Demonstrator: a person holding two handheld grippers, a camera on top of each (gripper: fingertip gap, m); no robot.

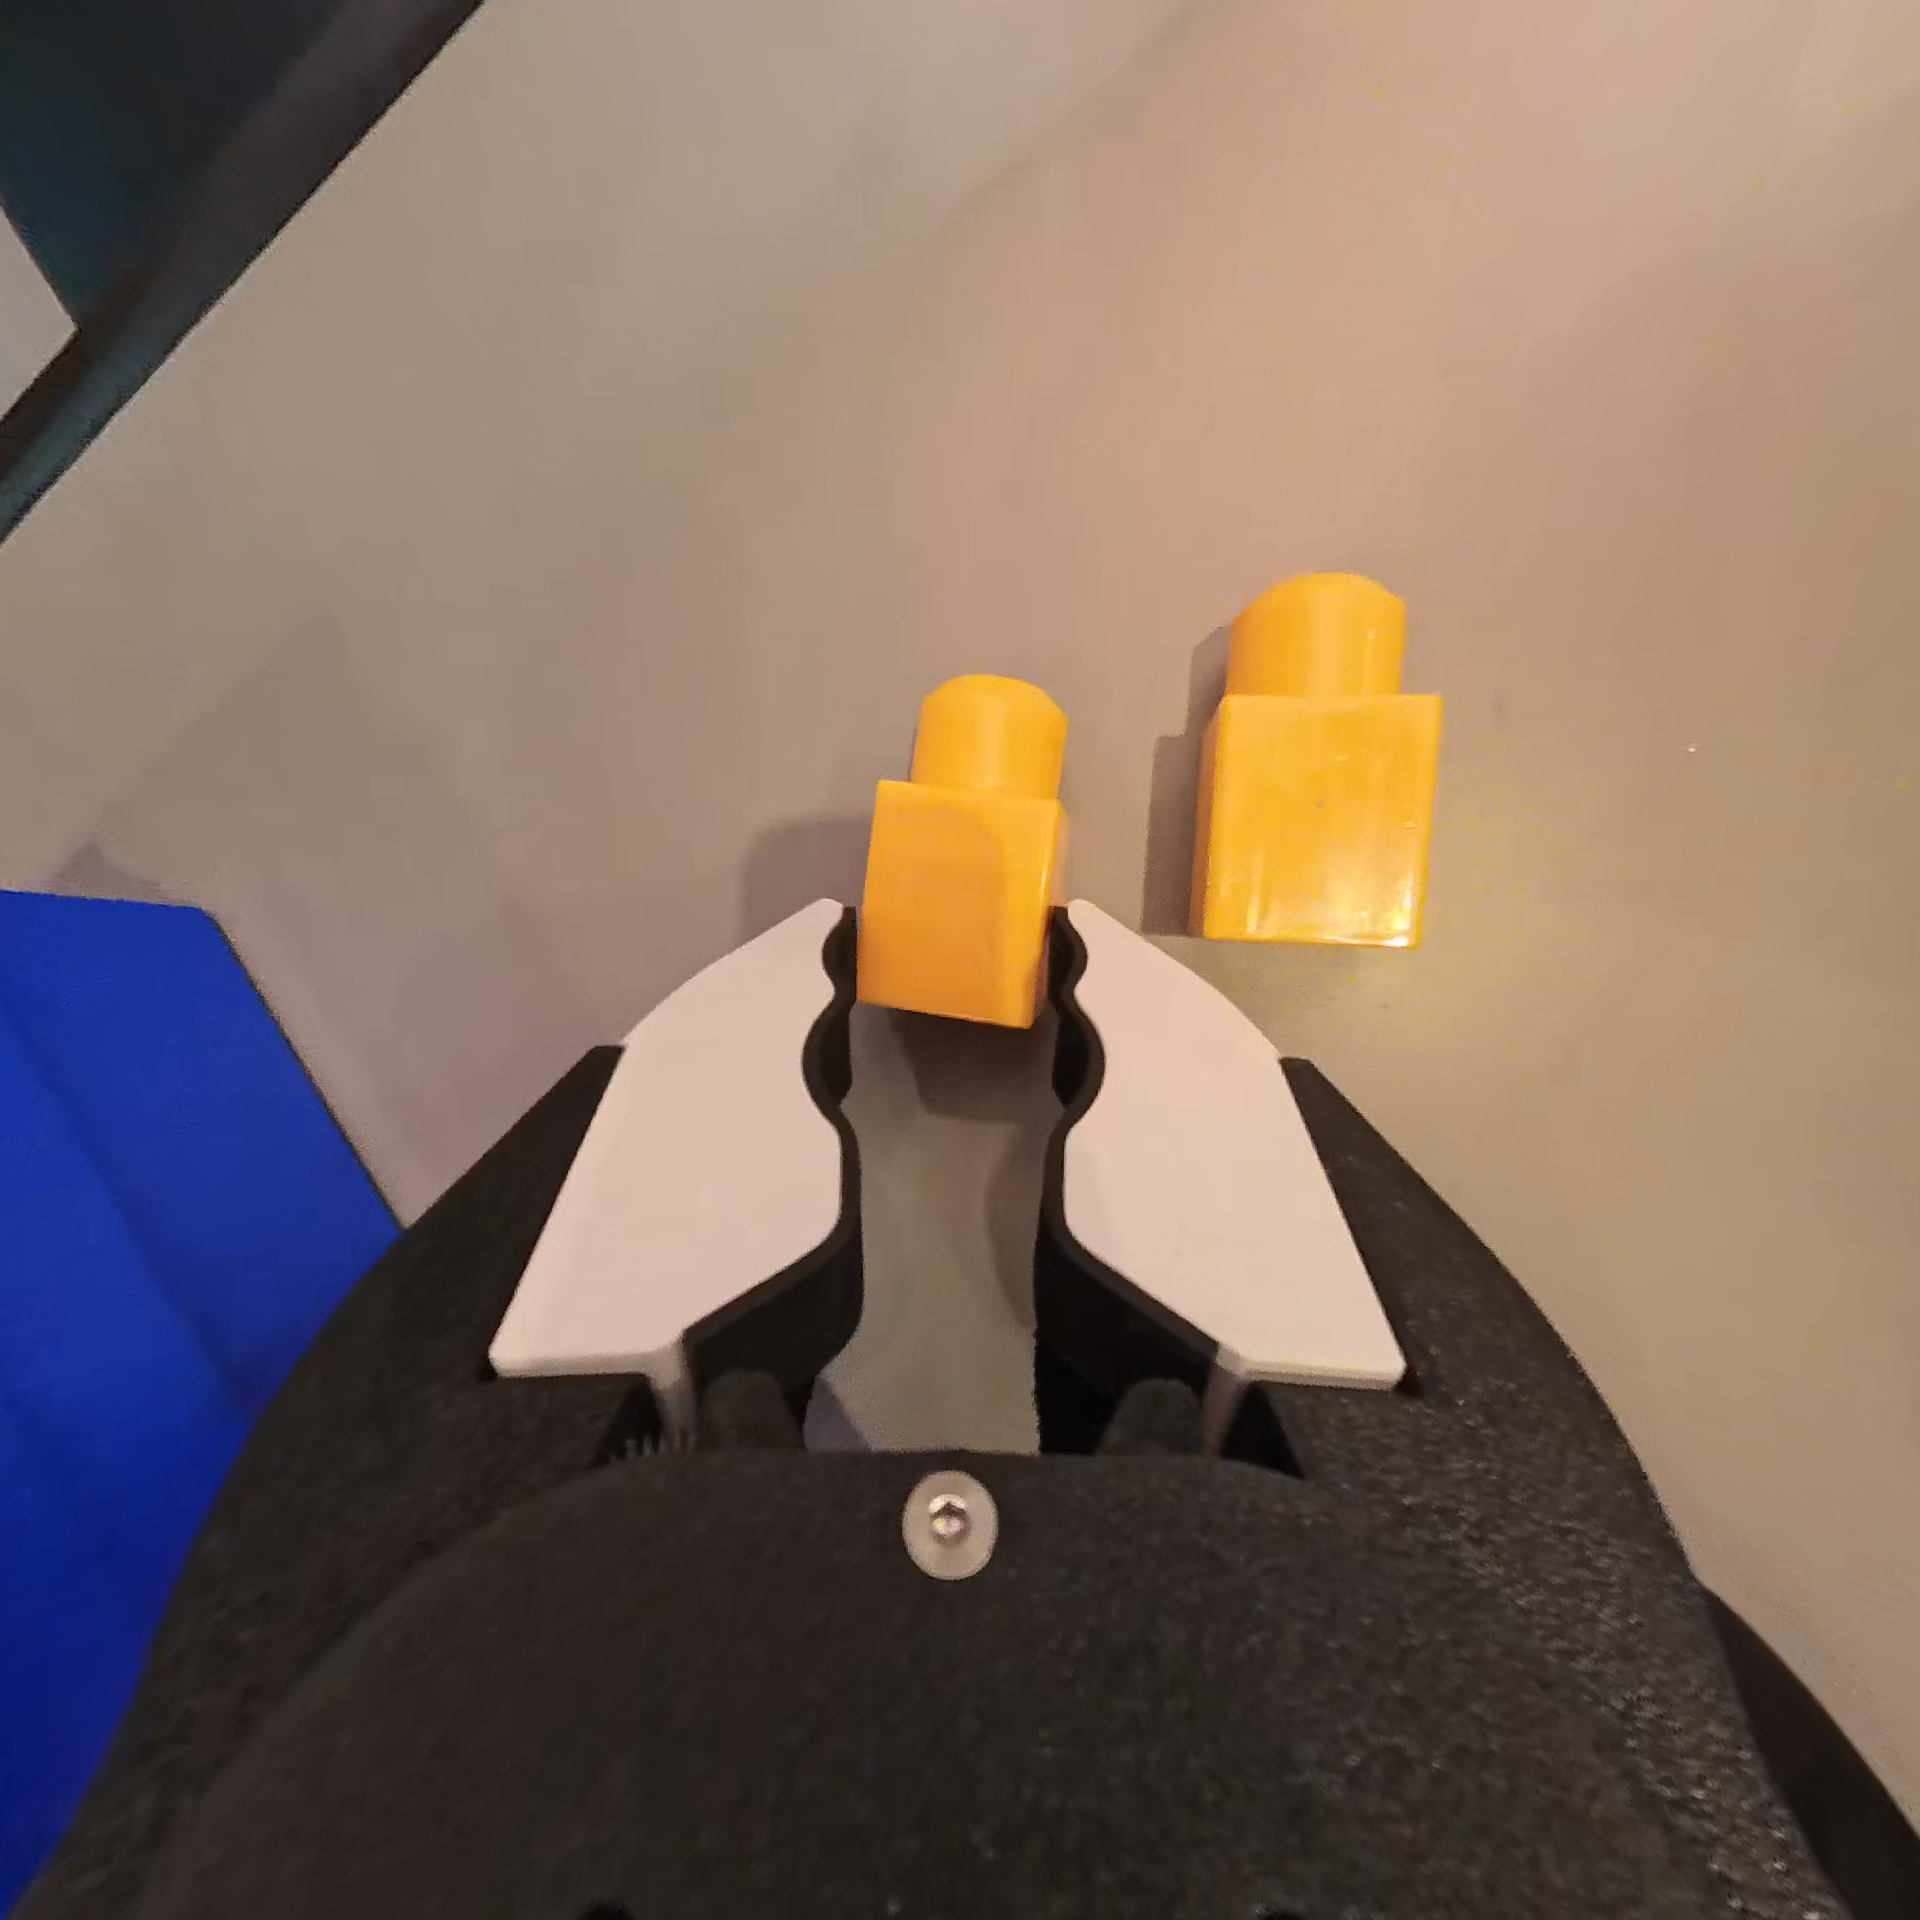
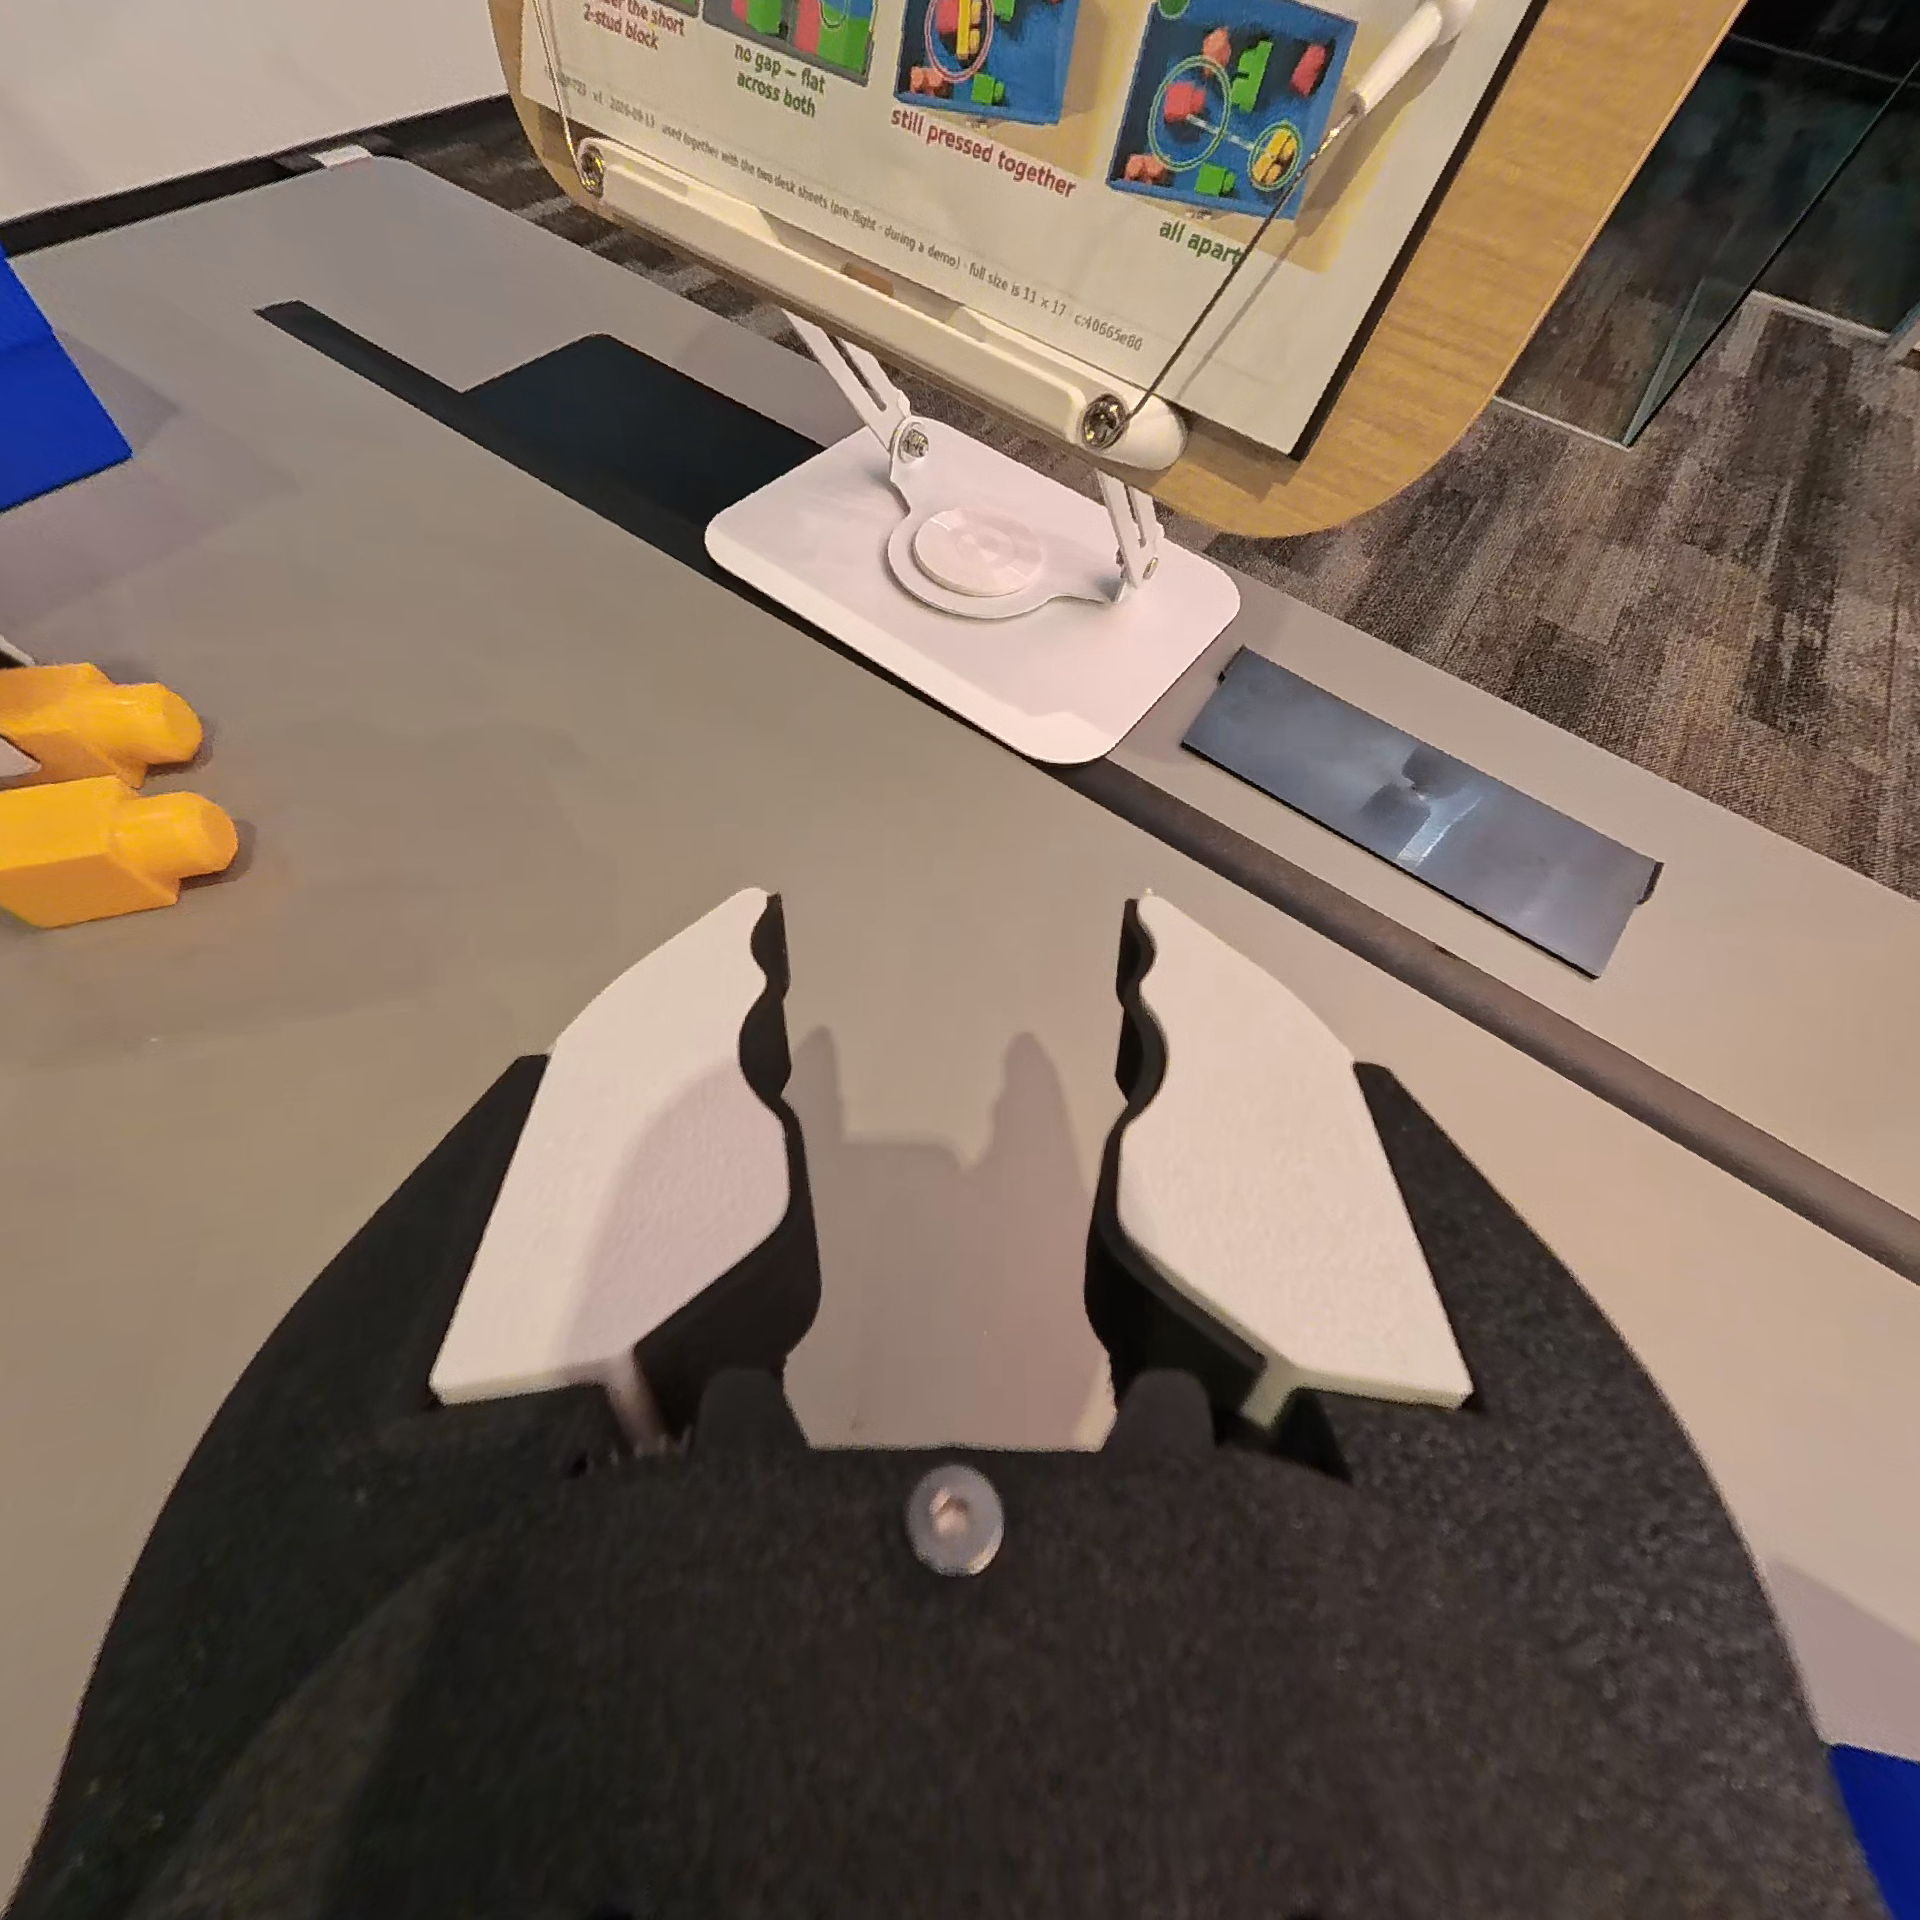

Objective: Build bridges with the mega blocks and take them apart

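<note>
Left wrist view: left gripper (image 1: 957, 961) is closed on a yellow 1-stud block (image 1: 961, 894). The black wavy inner pads touch the block's 2 side faces near the fingertips; the stud points away from the camera. Whether the held block rests on the desk or sits clear of it cannot be told. A second yellow 1-stud block (image 1: 1314, 800) sits on the grey desk (image 1: 623, 520) just to the right of the held one, apart from it, stud also pointing away. Both blocks are glossy, smooth plastic: a square body with a round cylindrical stud. The gripper fingers have matte white outer plates and black liners, mounted on a rough black textured body. A flat blue object (image 1: 135, 1195) lies at the left edge; its kind is unclear.

Right wrist view: right gripper (image 2: 954, 914) is open and empty, jaws well apart above bare matte grey desk (image 2: 520, 623). The 2 yellow blocks (image 2: 104, 790) show at the far left edge, well apart from this gripper. Ahead stands a white metal stand (image 2: 977, 603) with a flat rounded base, carrying a wood-edged board with a printed instruction sheet (image 2: 935, 104). A dark metallic cable flap (image 2: 1434, 821) is set into the desk to the right.
</note>
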